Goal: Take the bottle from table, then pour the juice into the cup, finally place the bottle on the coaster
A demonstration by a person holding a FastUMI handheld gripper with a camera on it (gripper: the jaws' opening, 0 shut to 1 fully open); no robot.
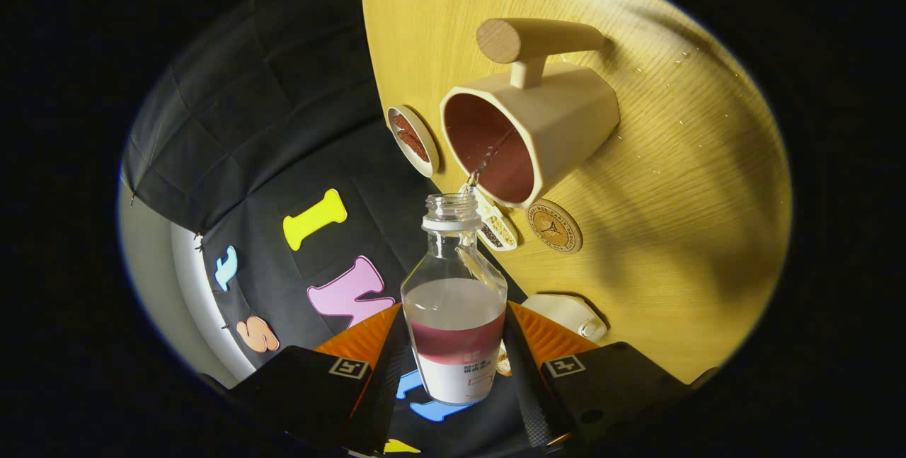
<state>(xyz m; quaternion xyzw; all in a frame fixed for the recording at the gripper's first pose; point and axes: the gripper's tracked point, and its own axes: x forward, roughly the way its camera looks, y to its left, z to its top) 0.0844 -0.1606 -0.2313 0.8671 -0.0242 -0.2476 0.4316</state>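
The bottle (454,302) (uncapped, partly full) is clamped between both fingers of the gripper (453,345) and tipped, a thin stream running into the cup (527,132) just ahead. The coaster (554,226) lies beside the cup on the table (672,182), near two small dishes (413,139).
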